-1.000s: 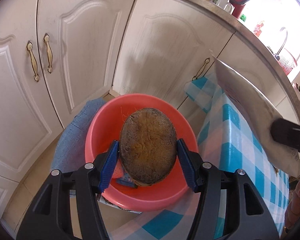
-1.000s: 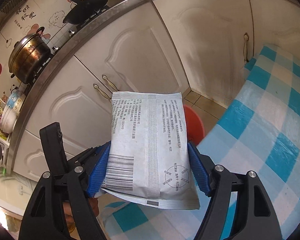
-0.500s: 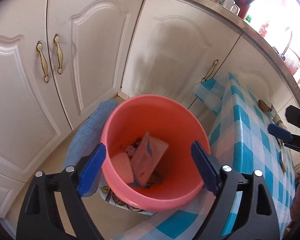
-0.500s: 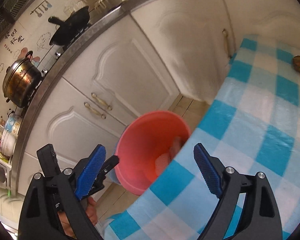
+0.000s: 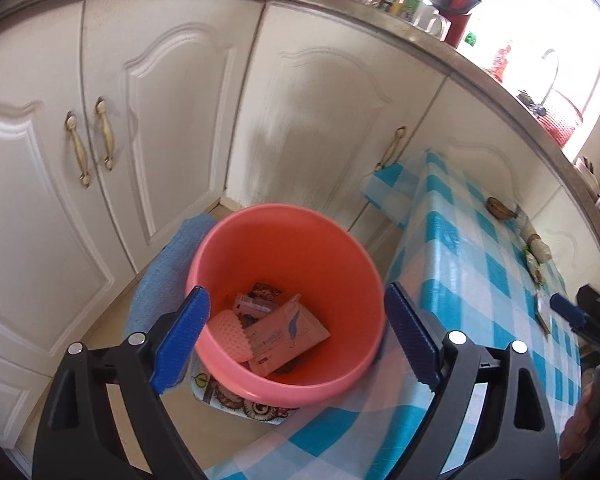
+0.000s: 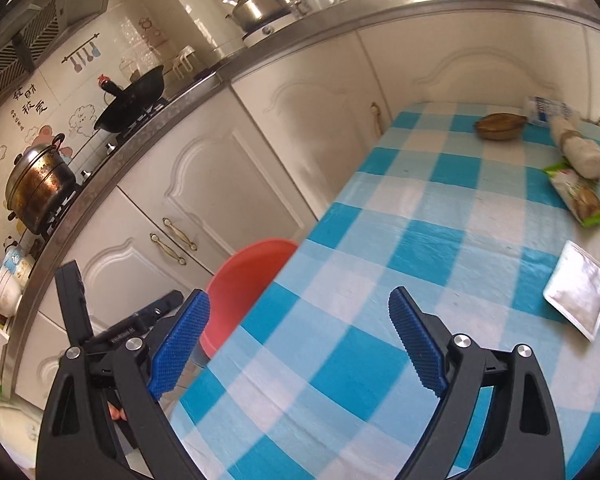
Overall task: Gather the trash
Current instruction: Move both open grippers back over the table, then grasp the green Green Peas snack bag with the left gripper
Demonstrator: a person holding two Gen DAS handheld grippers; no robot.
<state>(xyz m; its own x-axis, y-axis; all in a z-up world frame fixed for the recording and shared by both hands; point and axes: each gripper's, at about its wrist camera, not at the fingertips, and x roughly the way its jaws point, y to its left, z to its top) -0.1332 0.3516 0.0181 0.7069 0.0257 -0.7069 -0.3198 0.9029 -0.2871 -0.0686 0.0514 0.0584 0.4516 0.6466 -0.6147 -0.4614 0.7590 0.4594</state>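
kitchen floor | bucket [image 5: 288,240] beside table edge [image 5: 404,240] | both grippers wide, empty

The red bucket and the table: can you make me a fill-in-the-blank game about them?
1. The red bucket stands on the floor beside the table with the blue and white ____ cloth.
2. The left gripper above the bucket is open and holds ____.
3. The pink packet lies ____ the bucket.
4. The brown shell sits at the table's ____ end from the right gripper.

Missing words: checked; nothing; inside; far
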